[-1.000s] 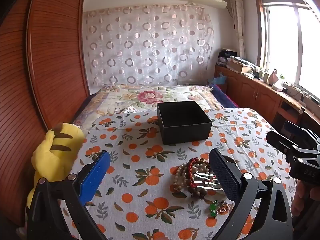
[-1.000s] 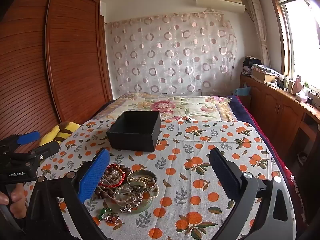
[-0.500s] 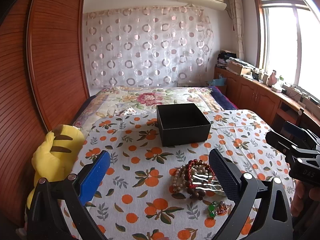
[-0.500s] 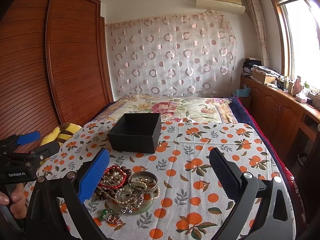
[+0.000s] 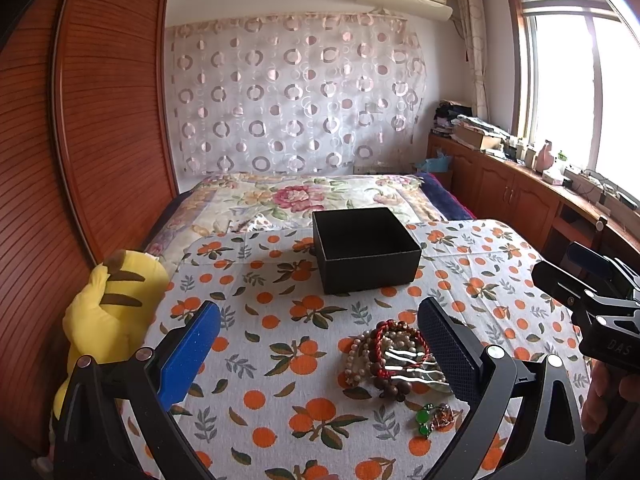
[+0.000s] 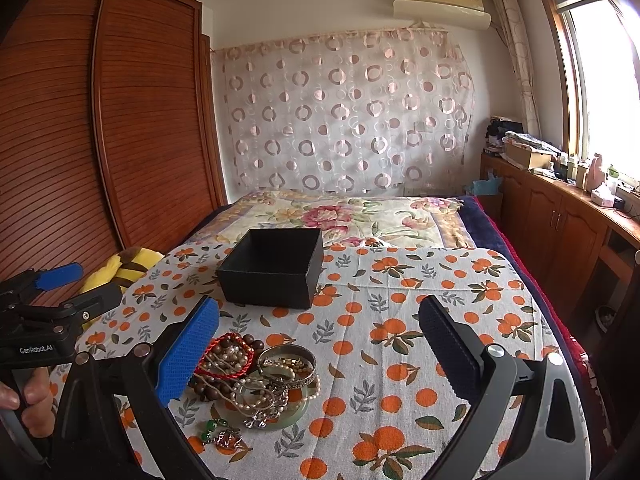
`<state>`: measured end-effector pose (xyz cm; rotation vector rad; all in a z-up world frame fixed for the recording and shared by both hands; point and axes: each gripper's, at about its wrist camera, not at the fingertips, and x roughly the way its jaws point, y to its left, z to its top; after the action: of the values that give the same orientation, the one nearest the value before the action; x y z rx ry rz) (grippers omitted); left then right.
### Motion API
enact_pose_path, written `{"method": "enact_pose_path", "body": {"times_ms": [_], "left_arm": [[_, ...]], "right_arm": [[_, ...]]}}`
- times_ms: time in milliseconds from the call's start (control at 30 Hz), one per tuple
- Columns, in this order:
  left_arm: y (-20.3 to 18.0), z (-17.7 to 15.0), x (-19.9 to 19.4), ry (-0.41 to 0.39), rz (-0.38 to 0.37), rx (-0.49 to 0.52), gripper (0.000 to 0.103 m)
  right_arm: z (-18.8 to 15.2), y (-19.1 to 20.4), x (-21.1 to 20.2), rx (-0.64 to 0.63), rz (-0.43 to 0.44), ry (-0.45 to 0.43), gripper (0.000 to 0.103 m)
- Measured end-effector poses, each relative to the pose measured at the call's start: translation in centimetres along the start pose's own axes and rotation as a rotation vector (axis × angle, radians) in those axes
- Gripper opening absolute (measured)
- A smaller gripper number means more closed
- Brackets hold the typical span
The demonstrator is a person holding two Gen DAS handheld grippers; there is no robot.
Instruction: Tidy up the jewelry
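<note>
A pile of jewelry (image 5: 394,356) lies on the orange-print cloth: bead bracelets, a red cord bracelet, pearls and a metal bangle (image 6: 286,366). Small green and amber pendants (image 5: 434,418) sit just in front of the pile. An open black box (image 5: 364,248) stands further back on the cloth, with nothing visible inside it. My left gripper (image 5: 320,356) is open, with the pile by its right finger. My right gripper (image 6: 320,356) is open too, the pile lying by its left finger. Each gripper shows in the other's view, held by a hand.
A yellow plush toy (image 5: 108,316) sits at the cloth's left edge beside a wooden wardrobe (image 5: 100,128). A floral bedspread (image 5: 296,196) lies behind the box. Wooden cabinets (image 6: 560,224) with clutter run along the right wall under the window.
Both views have shifted slightly: the jewelry and box sit a little lower in the left wrist frame. Both grippers stay open.
</note>
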<state>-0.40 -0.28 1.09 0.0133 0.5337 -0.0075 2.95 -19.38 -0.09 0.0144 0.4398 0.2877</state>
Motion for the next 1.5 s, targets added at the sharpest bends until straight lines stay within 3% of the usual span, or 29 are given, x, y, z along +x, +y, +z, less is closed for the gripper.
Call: {"method": "enact_pose_path", "body": {"times_ms": [1500], "left_arm": [[-0.7, 0.8, -0.2, 0.002, -0.008, 0.001, 0.095]], "right_arm": [[0.8, 0.9, -0.6, -0.001, 0.005, -0.001, 0.101]]}}
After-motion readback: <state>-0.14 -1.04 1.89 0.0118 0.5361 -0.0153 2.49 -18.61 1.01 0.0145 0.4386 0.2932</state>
